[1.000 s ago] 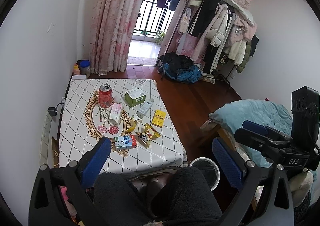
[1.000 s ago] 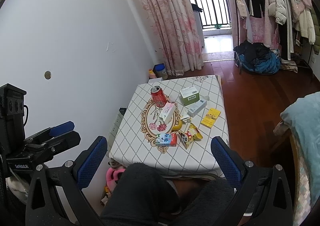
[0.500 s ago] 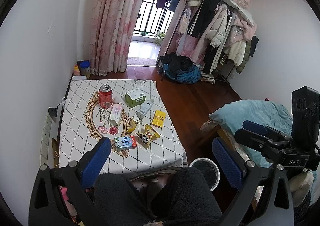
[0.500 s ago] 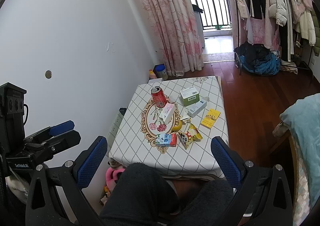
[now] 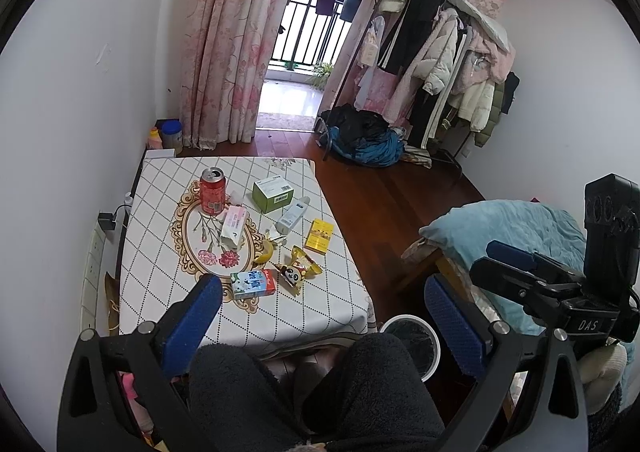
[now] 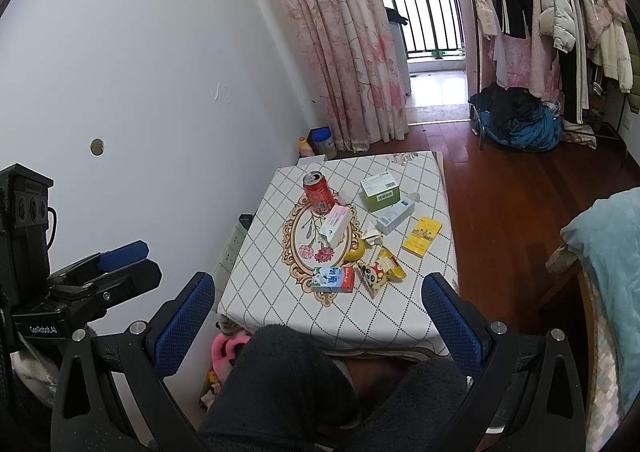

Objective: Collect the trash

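- Over the last second almost nothing had shifted; the left gripper [image 5: 324, 326] and right gripper [image 6: 320, 322] stayed wide open, empty, held back from the table.
- The red drink can [image 5: 212, 191], blue-and-white milk carton [image 5: 253, 283] and yellow panda snack wrapper [image 5: 299, 270] lay untouched on the checked tablecloth [image 5: 160, 284]; the white-rimmed round bin [image 5: 408, 322] waited beside it, so collecting had not started.

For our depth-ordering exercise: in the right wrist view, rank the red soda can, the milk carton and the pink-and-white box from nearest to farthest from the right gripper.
1. milk carton: near table edge, closest to the right gripper.
2. pink-and-white box: mid-table, on the floral oval.
3. red soda can: upright at the far end, left of the green box.
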`<state>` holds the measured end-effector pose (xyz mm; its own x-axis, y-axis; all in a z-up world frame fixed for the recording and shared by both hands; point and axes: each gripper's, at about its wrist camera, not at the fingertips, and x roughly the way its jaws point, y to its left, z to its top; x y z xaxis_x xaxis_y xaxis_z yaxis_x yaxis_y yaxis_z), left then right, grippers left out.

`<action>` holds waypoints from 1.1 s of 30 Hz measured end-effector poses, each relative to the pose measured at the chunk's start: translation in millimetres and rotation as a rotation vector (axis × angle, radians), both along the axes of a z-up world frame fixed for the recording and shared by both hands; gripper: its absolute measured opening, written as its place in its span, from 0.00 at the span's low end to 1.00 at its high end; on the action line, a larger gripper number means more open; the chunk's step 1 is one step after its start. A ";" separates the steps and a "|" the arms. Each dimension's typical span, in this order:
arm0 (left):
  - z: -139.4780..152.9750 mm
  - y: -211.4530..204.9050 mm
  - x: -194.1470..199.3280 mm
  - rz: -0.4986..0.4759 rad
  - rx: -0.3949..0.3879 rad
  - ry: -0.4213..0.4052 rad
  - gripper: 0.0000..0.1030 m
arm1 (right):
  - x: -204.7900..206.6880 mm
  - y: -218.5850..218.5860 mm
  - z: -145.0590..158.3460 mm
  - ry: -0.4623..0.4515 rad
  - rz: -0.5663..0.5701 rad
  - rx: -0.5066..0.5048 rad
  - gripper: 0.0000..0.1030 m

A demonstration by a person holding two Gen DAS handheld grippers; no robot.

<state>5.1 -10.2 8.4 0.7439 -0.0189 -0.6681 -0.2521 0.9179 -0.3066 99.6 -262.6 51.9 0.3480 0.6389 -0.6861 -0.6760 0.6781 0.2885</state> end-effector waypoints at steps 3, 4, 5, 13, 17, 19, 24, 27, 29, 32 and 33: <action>-0.1 0.8 0.1 0.001 0.001 -0.001 1.00 | -0.2 0.0 0.1 0.000 0.001 -0.001 1.00; -0.9 1.0 -0.8 0.002 0.000 -0.001 1.00 | -0.2 -0.2 -0.1 -0.001 0.001 -0.001 1.00; -0.9 1.0 -0.9 0.002 0.000 -0.001 1.00 | 0.1 -0.6 0.1 -0.001 0.000 -0.002 1.00; -0.7 0.3 -0.6 0.003 0.003 0.000 1.00 | -0.2 0.4 0.0 -0.001 0.002 -0.002 1.00; -1.2 0.3 -0.9 0.002 0.003 0.000 1.00 | 0.0 0.3 -0.3 0.000 0.003 -0.002 1.00; -2.4 1.3 -1.9 0.002 0.003 0.000 1.00 | -0.4 0.1 -0.5 0.000 0.003 -0.001 1.00; -2.2 1.5 -2.1 0.002 0.003 0.001 1.00 | -0.6 0.5 -0.8 -0.001 0.004 -0.001 1.00; -2.1 1.1 -1.4 0.003 0.003 0.002 1.00 | -0.6 0.9 -0.9 -0.001 0.004 -0.001 1.00; -4.7 2.5 -1.6 0.010 0.008 0.008 1.00 | -0.4 1.1 -2.2 0.001 0.002 -0.001 1.00; -19.2 10.7 7.4 0.077 0.056 0.048 1.00 | 6.0 3.5 -11.2 0.012 -0.019 -0.009 1.00; -30.7 16.7 12.0 0.111 0.075 0.071 1.00 | 11.3 5.4 -17.2 0.021 -0.034 -0.019 1.00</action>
<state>17.1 6.5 -22.3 0.6895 0.1130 -0.7154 -0.3717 0.9030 -0.2156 110.9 -257.2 34.7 0.3550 0.6140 -0.7050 -0.6465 0.7059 0.2893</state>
